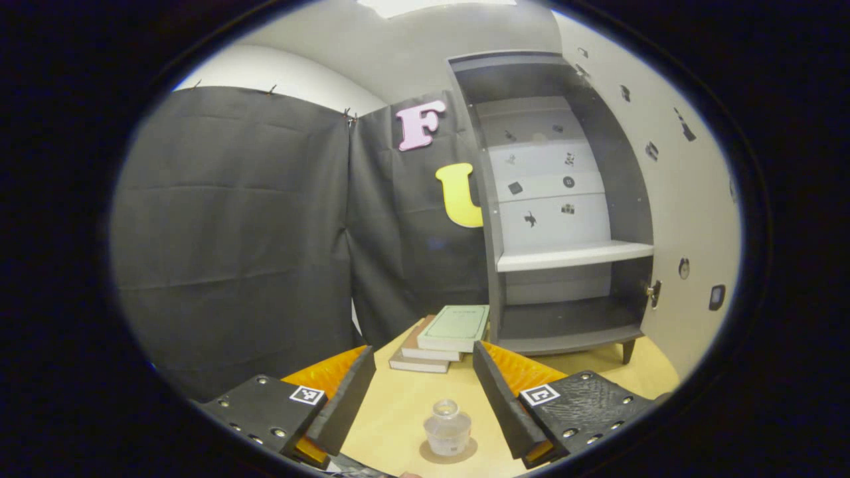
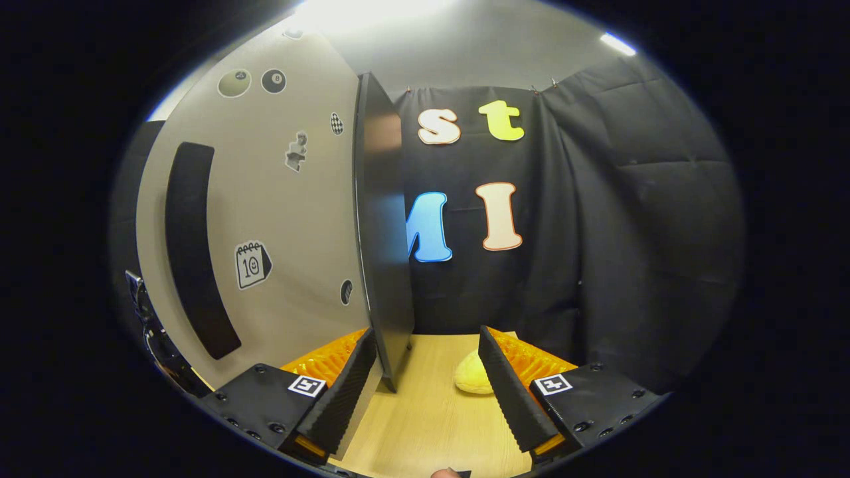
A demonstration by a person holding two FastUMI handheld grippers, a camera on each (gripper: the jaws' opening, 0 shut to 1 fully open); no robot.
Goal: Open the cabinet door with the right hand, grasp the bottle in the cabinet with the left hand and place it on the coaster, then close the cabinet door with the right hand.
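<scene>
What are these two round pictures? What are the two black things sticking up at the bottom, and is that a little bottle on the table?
Each picture comes from a small camera riding on a claw that a person holds, one in each hand. The two black things at the bottom are that claw's own fingers.

In the left gripper view, the left claw is open and holds nothing. Between its fingers, a small clear bottle stands on a round coaster on the wooden table. Farther back lie stacked books and an open grey cabinet with bare shelves.

In the right gripper view, the right claw is open too. The edge of the cabinet door stands just by its left finger. A yellow thing lies on the table; I cannot tell what it is.
</scene>
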